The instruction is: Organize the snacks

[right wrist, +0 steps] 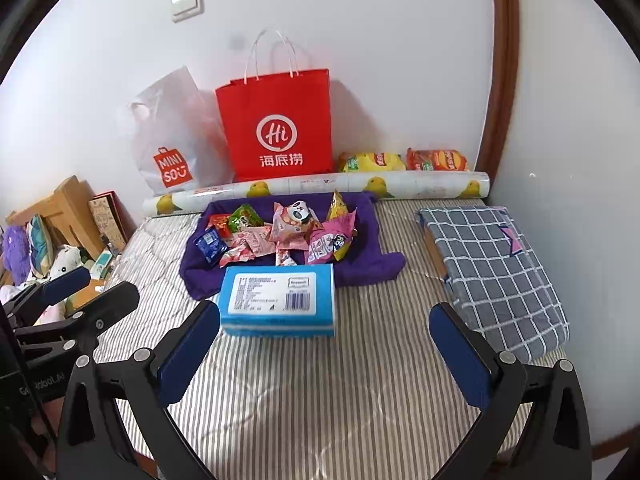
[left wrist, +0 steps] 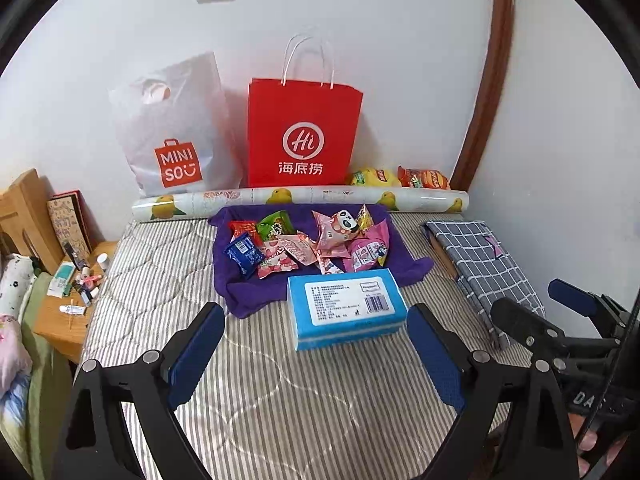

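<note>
Several small snack packets (left wrist: 308, 240) (right wrist: 280, 228) lie heaped on a purple cloth (left wrist: 240, 292) (right wrist: 360, 268) on the striped mattress. Among them are a blue packet (left wrist: 243, 254), a green one (left wrist: 274, 226) and a pink panda one (right wrist: 294, 218). A blue box (left wrist: 344, 308) (right wrist: 278, 300) lies just in front of the cloth. Two chip bags, yellow (right wrist: 372, 162) and orange (right wrist: 438, 160), lie by the wall. My left gripper (left wrist: 316, 340) is open and empty, short of the box. My right gripper (right wrist: 324, 344) is open and empty, also short of it.
A red paper bag (left wrist: 302, 136) (right wrist: 278, 124) and a white MINISO bag (left wrist: 176, 136) (right wrist: 172, 136) lean on the wall behind a printed roll (left wrist: 300, 200) (right wrist: 320, 186). A folded checked cloth (left wrist: 484, 264) (right wrist: 496, 264) lies at the right. A cluttered wooden nightstand (left wrist: 60, 320) stands at the left.
</note>
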`<state>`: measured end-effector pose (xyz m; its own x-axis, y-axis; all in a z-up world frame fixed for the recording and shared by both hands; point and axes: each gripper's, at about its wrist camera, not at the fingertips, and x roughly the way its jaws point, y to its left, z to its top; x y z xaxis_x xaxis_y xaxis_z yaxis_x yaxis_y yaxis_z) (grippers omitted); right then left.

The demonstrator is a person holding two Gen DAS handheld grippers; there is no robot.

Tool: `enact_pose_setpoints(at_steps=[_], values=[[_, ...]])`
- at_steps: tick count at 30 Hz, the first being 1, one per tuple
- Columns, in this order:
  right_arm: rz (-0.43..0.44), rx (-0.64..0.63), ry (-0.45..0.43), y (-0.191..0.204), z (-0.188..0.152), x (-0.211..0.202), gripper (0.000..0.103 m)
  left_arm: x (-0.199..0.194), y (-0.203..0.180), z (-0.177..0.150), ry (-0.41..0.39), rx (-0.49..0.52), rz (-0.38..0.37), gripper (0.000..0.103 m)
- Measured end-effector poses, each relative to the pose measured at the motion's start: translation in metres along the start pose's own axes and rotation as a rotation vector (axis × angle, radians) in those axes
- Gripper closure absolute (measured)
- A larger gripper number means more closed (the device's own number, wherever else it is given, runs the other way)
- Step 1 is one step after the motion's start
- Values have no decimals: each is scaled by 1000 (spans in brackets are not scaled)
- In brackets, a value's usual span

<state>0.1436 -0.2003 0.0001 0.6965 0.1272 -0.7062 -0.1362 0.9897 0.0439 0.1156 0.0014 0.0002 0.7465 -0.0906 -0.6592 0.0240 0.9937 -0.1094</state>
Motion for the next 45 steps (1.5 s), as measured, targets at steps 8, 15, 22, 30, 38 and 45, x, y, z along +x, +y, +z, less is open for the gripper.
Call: enact_pose_setpoints(at_steps=[8, 15, 22, 30, 38, 45], values=[[-7, 15, -20, -3, -26, -33, 0, -26, -13, -21, -15, 29, 17, 10], [-20, 32, -35, -9, -35, -46, 0, -39, -17, -27, -35, 28, 17, 10], [-28, 41, -49, -13, -36, -55, 0, -43, -19, -27, -42, 32, 16, 10], [-30, 38, -52, -12, -37, -57, 0, -43, -19, -28, -39, 28, 11, 10], [-27, 33, -46, -10, -38, -54, 0, -44, -15, -27, -41, 21, 10, 10], [-29, 33, -45, -10, -38, -54, 0, -43, -14, -27, -40, 19, 9, 10]])
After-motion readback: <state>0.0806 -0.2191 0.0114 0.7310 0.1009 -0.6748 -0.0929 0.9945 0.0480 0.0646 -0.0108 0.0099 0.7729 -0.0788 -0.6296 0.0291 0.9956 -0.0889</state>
